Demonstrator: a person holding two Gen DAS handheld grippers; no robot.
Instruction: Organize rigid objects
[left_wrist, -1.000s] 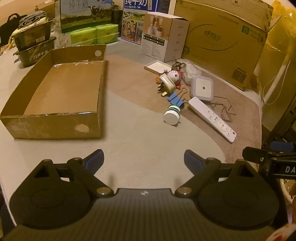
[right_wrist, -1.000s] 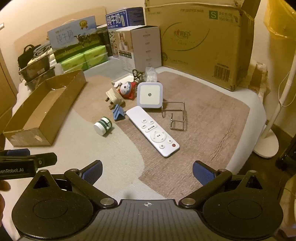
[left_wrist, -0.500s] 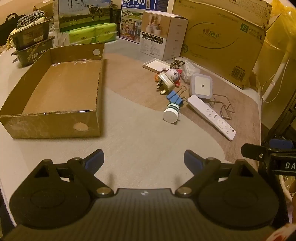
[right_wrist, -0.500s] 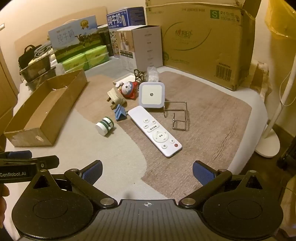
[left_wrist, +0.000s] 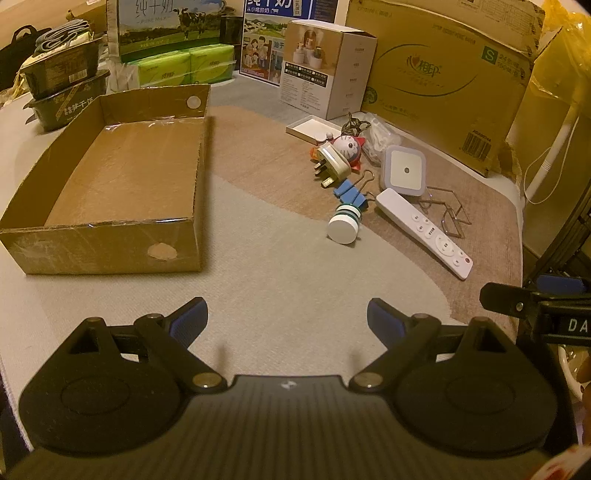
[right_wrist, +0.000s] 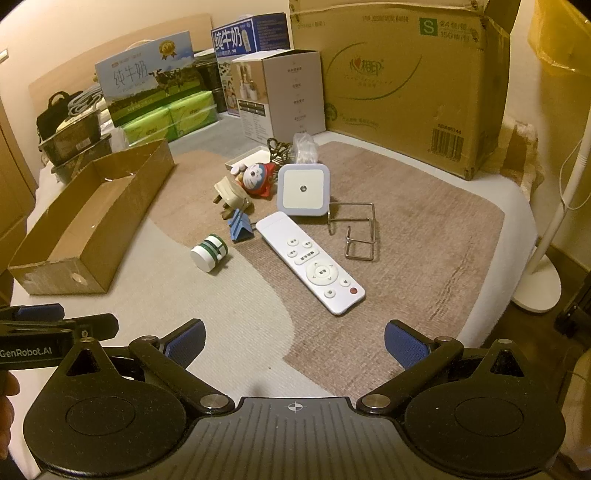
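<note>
**A:** Which hand is better placed for the white remote (right_wrist: 309, 263)?

**B:** The right gripper (right_wrist: 294, 341). Its jaws stand wide apart and hold nothing, and the remote lies just ahead of them on the brown part of the mat, its red-button end nearest. The long axis slants away to the left, so the jaws probably have to turn to span its width.

**A:** And the left gripper (left_wrist: 287, 317)?

**B:** Also spread and empty, over the pale part of the mat. From there the remote sits well off to the right; the cardboard tray (left_wrist: 110, 236) lies ahead-left, with nothing visible inside it.
</note>
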